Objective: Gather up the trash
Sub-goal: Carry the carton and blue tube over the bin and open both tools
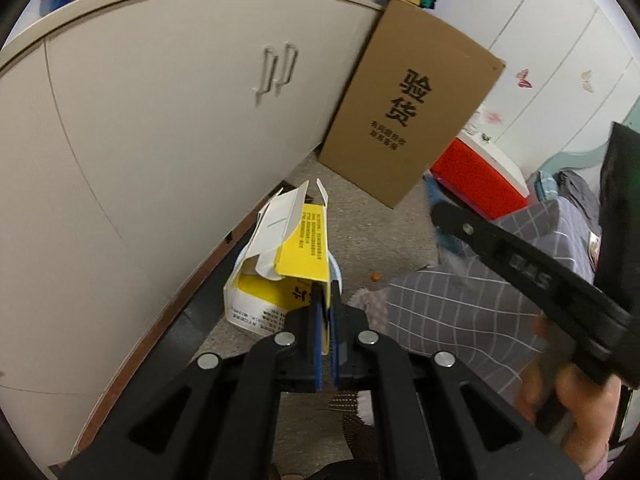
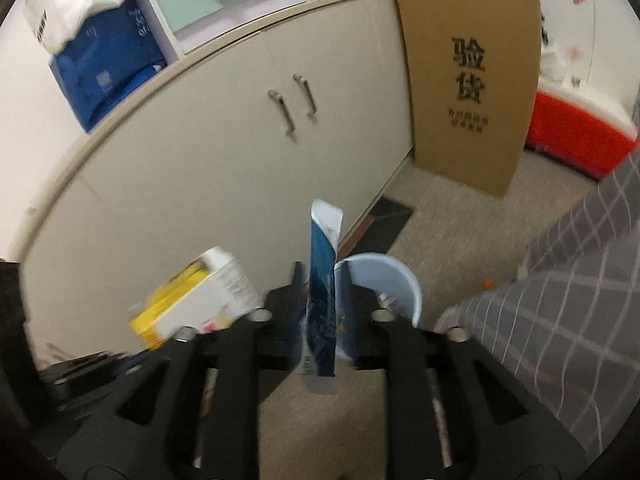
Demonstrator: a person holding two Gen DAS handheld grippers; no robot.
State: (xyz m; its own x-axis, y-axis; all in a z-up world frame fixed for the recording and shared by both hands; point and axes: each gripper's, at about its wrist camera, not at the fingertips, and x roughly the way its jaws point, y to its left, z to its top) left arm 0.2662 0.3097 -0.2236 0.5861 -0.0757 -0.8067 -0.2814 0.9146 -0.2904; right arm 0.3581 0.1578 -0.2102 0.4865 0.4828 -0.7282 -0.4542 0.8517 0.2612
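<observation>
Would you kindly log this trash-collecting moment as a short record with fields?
left tongs: left tongs shut on a wall of the yellow and white carton
right tongs: right tongs open, with the blue packet upright between the fingers
bin: light blue bin on the carpet, just beyond both tongs
carton flaps: open, top end
background: beige cabinet, with the brown cardboard box leaning against it
person: checked grey trousers at right

Carpet lies open — cabinet and cardboard box wall it.
</observation>
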